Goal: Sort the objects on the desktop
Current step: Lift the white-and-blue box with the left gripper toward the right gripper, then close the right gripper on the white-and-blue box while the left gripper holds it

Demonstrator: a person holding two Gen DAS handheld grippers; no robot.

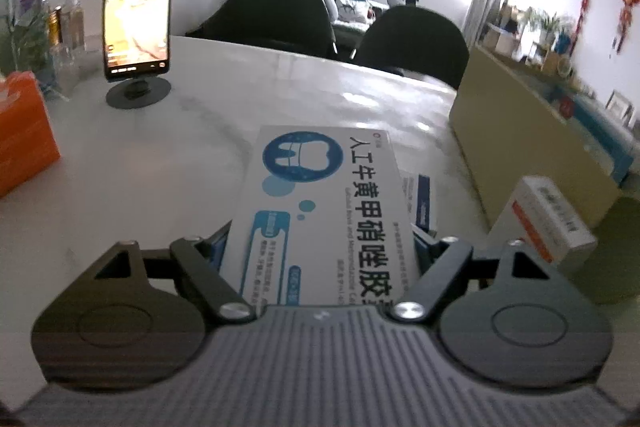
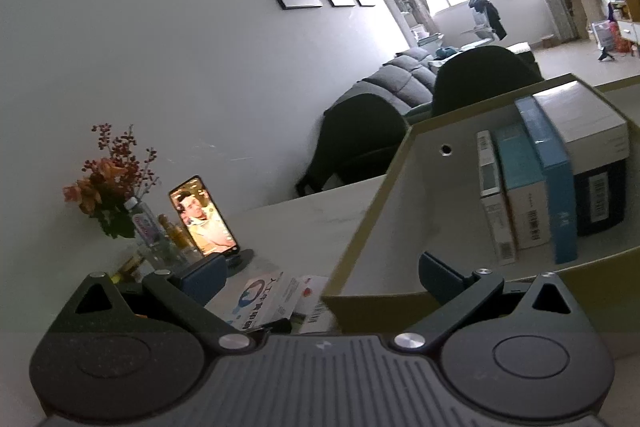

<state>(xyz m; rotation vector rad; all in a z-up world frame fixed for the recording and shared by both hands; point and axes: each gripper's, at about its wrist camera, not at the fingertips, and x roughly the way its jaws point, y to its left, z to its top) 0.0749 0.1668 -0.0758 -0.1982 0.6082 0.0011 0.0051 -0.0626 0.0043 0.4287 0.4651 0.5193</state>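
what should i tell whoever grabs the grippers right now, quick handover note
Left gripper: jaws stand on either side of the white and blue medicine box, which lies on the white table; a firm grip cannot be confirmed.
Right gripper: open, holding nothing, straddling the near wall of the cardboard box.
Done: four boxes stand upright in a row inside the cardboard box.
Left: the medicine box, a small white and orange box beside the cardboard box, and some flat packets lying on the table, probably all go in too.
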